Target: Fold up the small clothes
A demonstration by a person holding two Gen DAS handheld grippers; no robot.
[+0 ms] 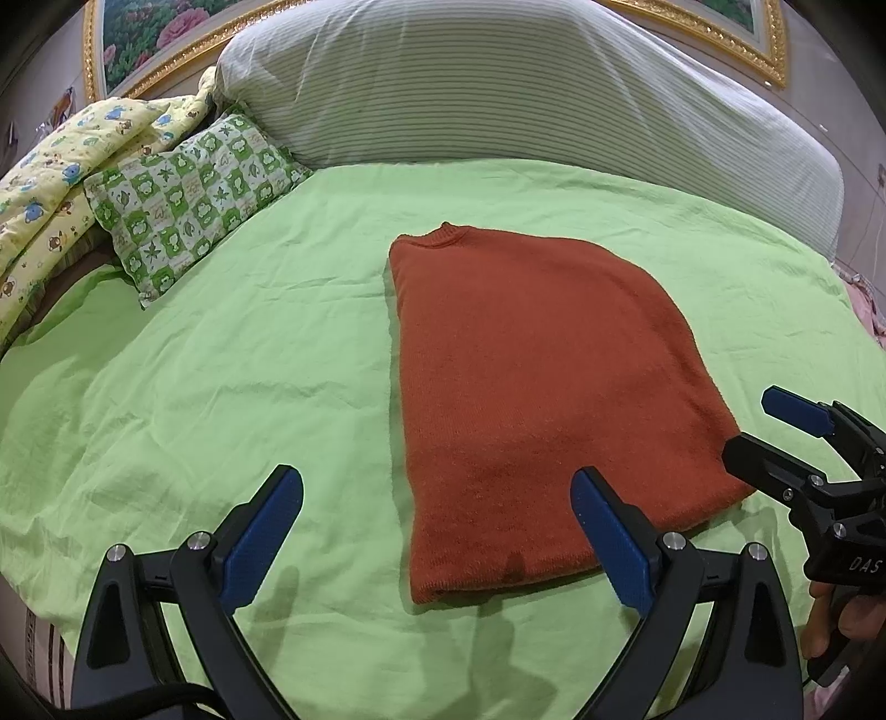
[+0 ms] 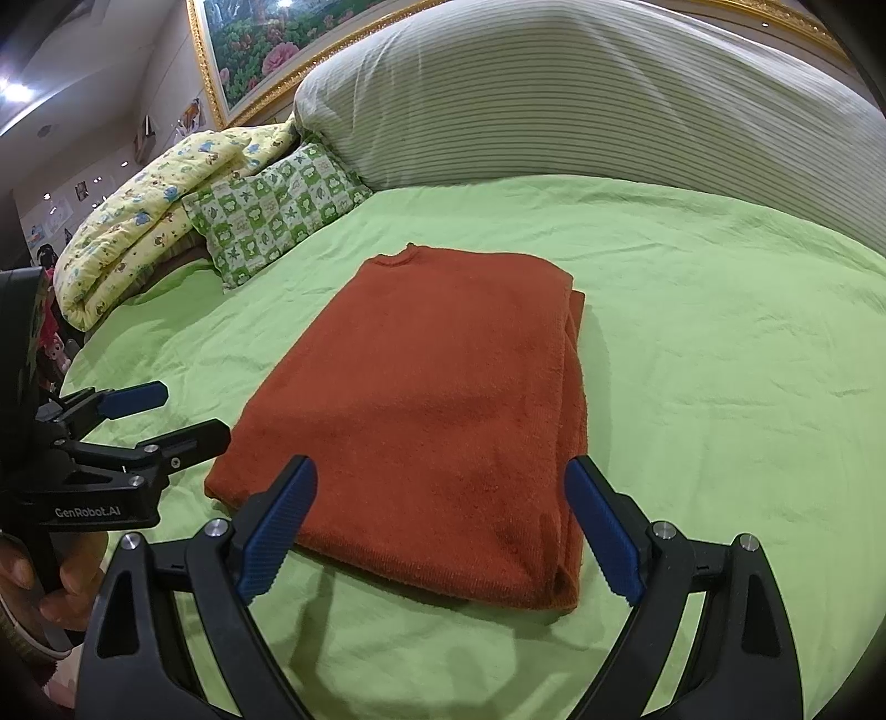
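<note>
A rust-orange knitted sweater (image 1: 542, 376) (image 2: 443, 387) lies folded lengthwise into a long rectangle on the light green sheet (image 1: 221, 360) (image 2: 720, 360), with its collar at the far end. My left gripper (image 1: 437, 482) (image 2: 191, 410) hovers open at the sweater's near-left corner, with nothing between its blue pads. My right gripper (image 2: 440, 468) (image 1: 756, 423) is also open, just above the near hem at the right side, and holds nothing. A hand (image 1: 830, 615) (image 2: 66, 581) grips each handle.
A big striped pillow (image 1: 526, 94) (image 2: 609, 99) lies across the far end of the bed. At the far left are a green patterned cushion (image 1: 188, 199) (image 2: 277, 210) and a rolled yellow quilt (image 1: 61, 183) (image 2: 138, 221). A gold-framed painting (image 1: 149, 33) hangs behind.
</note>
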